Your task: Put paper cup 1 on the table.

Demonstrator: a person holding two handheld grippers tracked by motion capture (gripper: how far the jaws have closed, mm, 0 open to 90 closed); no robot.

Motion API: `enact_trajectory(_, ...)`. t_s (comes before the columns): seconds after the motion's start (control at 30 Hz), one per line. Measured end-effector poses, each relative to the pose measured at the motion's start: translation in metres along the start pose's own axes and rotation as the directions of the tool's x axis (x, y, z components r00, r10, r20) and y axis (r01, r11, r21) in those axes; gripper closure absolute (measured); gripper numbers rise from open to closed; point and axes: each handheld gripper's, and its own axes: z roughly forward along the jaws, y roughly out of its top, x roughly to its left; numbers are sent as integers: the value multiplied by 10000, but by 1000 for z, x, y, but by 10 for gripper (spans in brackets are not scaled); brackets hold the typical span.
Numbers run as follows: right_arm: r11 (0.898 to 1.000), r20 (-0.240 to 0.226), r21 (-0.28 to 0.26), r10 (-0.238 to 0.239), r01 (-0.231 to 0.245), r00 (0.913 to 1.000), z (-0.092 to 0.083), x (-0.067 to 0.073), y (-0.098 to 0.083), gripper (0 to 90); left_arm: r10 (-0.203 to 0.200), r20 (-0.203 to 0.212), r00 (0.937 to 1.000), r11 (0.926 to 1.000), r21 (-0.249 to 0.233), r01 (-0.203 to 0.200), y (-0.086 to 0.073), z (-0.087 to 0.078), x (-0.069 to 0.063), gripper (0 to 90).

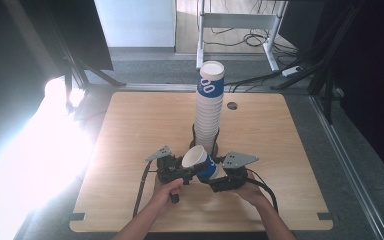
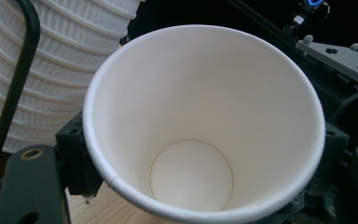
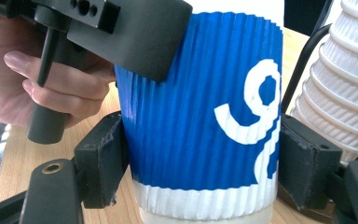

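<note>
The blue paper cup [image 3: 200, 135] sits between the right gripper [image 3: 200, 163] pads, which clamp its ribbed sides. The left gripper [image 2: 200, 154] pinches its rim.

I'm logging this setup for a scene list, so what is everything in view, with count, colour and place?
Loose paper cup: one, blue ribbed sleeve with white print, white inside, tilted between the two grippers near the table's front.
Cup stack: one tall stack, white ribbed, top cup blue, at the table's middle.
Stack holder: one, black rods and base, around the stack's foot.
Table: one, light wood.
Desk frame: one, white, on the floor behind the table.
Cables: several, dark, on the floor behind.
Left gripper: black, shut on the cup's rim.
Right gripper: black, jaws against the cup's sides.
Hands: two, at the bottom edge.
</note>
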Motion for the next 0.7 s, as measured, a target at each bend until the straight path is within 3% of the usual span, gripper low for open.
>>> enact_trajectory(0.3,9997,-72,-8,238,-238,9997,-1,-1,2,223,61,124,9999,9999,-161,-59,5,-5,-1,204)
enact_trajectory(0.43,9995,-41,-59,302,-303,9995,-3,-3,2,209,135,-14,9999,9997,-184,-135,10,-10,1,205)
enact_trajectory(0.7,9988,23,-63,488,-488,9988,-7,-5,2,202,760,-531,9957,9971,-6,-762,16,-23,0,205)
